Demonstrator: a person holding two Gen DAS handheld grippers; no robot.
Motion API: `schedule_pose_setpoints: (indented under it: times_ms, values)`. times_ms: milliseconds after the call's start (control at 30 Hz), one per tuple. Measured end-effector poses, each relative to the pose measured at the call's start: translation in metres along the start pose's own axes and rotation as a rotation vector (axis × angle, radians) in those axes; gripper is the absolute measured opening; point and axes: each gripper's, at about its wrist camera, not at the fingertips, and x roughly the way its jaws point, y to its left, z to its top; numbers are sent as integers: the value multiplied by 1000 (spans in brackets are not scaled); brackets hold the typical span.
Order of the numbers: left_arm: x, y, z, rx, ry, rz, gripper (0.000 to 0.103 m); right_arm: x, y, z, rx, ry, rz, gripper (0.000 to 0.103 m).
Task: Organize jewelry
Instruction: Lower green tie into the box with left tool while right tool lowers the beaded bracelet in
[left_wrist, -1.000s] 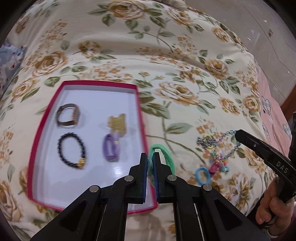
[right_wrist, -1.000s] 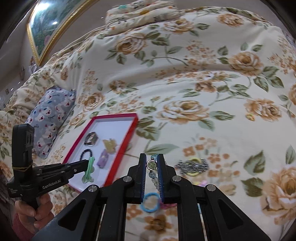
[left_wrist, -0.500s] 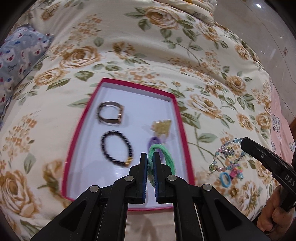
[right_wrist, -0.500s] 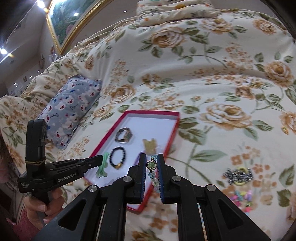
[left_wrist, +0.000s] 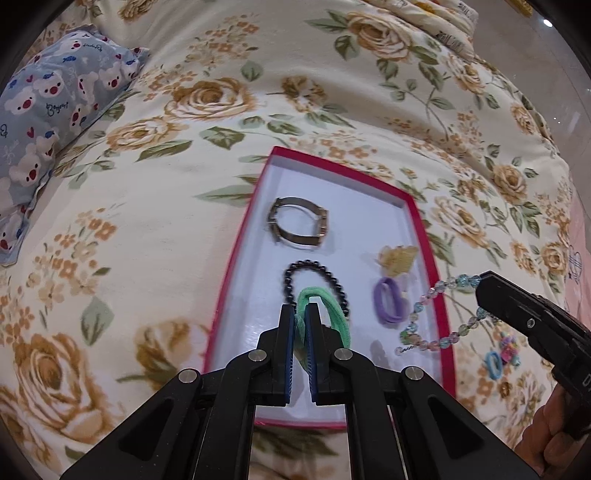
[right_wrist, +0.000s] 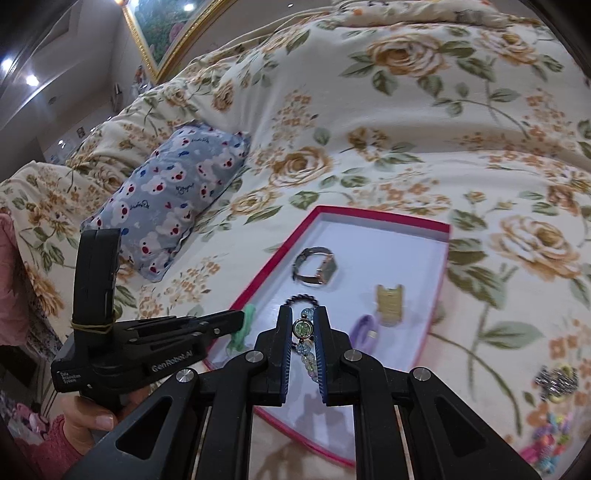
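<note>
On a rose-print bedspread (left_wrist: 207, 206) – red tray (left_wrist: 236, 258), left gripper (left_wrist: 300, 314) pinching green band (left_wrist: 332, 310), right gripper (right_wrist: 303, 325) clamping beaded bracelet (right_wrist: 308, 354).

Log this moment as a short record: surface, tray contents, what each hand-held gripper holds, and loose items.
surface: floral bedspread
tray: red-rimmed tray, white inside
in tray: watch; dark bead bracelet; gold clip; purple hair tie
left hand-held gripper: shut on green hair tie, over the tray
right hand-held gripper: shut on pastel beaded bracelet, at the tray's right rim
loose on bedspread: blue hair tie, silver chain
</note>
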Motion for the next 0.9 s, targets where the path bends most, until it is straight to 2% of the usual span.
schedule_pose_setpoints:
  times_ms: [267,500,900]
  values:
    - [34,6,13,8,28,41,5,35,-27,-12,43,64,-41,11]
    - [61,1,17,40,60,74,6,47,-54,-26,71,119,-88,11]
    - [70,-8,15,75,63,99,12,53,-61,-30,83,139,-95,12]
